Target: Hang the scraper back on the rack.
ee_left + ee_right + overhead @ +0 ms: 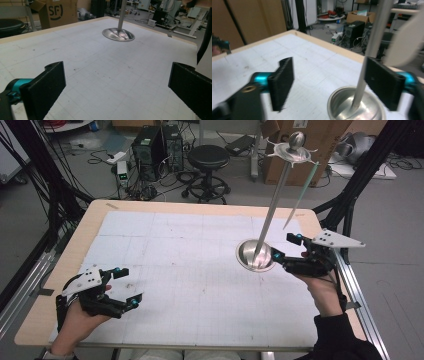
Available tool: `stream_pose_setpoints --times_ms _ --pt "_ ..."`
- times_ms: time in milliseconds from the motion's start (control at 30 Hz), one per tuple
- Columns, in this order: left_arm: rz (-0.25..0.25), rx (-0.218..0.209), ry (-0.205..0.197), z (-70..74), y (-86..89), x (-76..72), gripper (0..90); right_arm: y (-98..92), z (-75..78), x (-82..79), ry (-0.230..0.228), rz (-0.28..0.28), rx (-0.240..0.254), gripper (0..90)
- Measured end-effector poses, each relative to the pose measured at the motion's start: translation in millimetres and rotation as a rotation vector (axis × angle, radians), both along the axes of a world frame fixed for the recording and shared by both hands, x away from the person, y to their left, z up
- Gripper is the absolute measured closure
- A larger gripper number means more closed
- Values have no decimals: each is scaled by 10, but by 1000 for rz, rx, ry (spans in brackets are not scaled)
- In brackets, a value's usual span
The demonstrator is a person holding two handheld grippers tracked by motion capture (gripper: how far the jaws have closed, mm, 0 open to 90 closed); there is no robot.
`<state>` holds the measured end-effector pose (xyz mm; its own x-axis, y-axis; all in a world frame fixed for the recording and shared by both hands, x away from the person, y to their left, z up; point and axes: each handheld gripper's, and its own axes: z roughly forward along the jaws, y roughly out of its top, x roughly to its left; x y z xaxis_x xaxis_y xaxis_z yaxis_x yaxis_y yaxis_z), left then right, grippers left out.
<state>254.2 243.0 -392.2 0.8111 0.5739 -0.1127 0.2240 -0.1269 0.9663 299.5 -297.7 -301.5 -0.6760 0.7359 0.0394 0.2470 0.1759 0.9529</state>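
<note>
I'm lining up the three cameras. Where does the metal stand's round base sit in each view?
High view: the round base lies right of centre on the white mat, just left of the right tool.
Left gripper view: top centre, far across the mat.
Right gripper view: bottom right, between the open jaws.
Shared landmark: the stand's upright pole, rising from the base.

One metal stand [256,254], two tools, one stool [208,157], two computer towers [157,145], one table [90,222]
</note>
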Motion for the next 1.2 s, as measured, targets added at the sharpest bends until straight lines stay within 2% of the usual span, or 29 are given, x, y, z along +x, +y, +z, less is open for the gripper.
stream_pose_setpoints --times_ms 200,300,367,400,500,700,800,833,867,900,967,1067,1200 --pt "-22 -29 -8 27 -59 73 17 146 -159 -43 36 30 -9 106" --pt "-25 -44 -10 35 -72 99 17 213 -240 -78 23 27 10 68" --pt "-24 -49 -10 38 -78 109 17 253 -296 -82 28 25 28 11" --pt "-24 -49 -12 38 -79 113 17 273 -328 -84 38 26 33 11" --pt "-22 -54 -15 39 -80 119 17 331 -438 -99 24 29 42 11" --pt "-13 -49 -21 18 -66 125 17 372 -684 -125 24 16 103 11" --pt "-6 -29 -10 -35 -64 143 17 344 -853 -139 15 -7 144 11" --pt "-1 -20 -5 -56 -62 151 17 332 -909 -134 29 -8 141 11" --pt "0 -15 -4 -68 -62 155 17 328 -961 -133 61 -30 118 11" --pt "5 -9 -5 -81 -62 158 17 329 -988 -133 66 -50 102 11" --pt "9 0 -6 -105 -52 165 17 306 -1081 -163 54 -28 98 11" --pt "24 7 -3 -145 -35 179 17 235 -1238 -192 73 -33 62 11" --pt "44 37 -12 -234 -40 187 17 93 -1376 -227 89 -70 50 11"
